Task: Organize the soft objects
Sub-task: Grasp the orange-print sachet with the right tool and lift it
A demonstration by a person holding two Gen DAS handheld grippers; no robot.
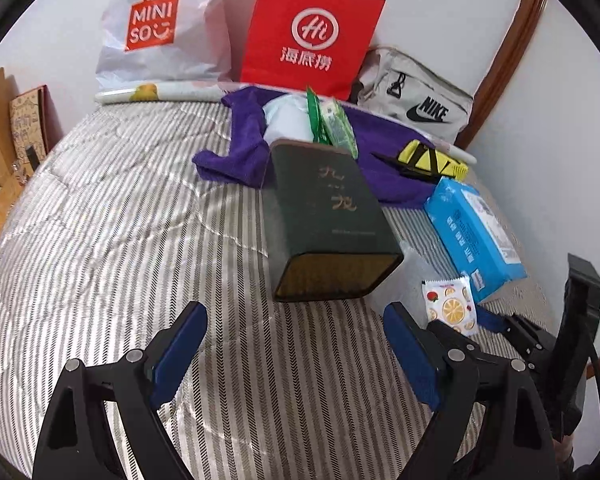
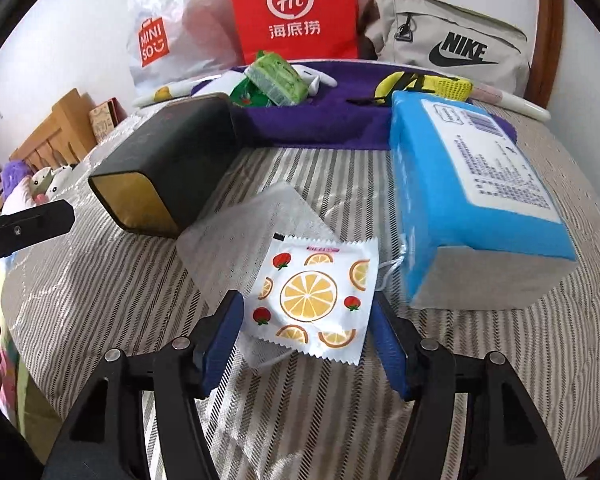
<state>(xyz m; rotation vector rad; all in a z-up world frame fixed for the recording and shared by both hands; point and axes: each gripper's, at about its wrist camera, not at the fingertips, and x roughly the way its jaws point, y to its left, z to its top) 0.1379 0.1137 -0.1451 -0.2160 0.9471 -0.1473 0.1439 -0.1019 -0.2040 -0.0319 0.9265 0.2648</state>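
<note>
A white sachet printed with orange slices and strawberries (image 2: 312, 300) lies on the striped quilt, between the open fingers of my right gripper (image 2: 306, 344), which touch neither edge clearly. The sachet also shows in the left wrist view (image 1: 452, 306). A blue tissue pack (image 2: 472, 200) lies right of it. A dark green box (image 1: 324, 216) lies on its side ahead of my left gripper (image 1: 296, 352), which is open and empty over the quilt. A purple cloth (image 1: 240, 148) behind holds green packets (image 1: 336, 124) and a yellow-black item (image 1: 428, 160).
A red paper bag (image 1: 312, 28), a white Miniso plastic bag (image 1: 156, 28) and a grey Nike bag (image 1: 420, 96) stand against the wall at the back. A clear plastic sheet (image 2: 260, 216) lies under the sachet. Wooden furniture (image 2: 56, 136) is at far left.
</note>
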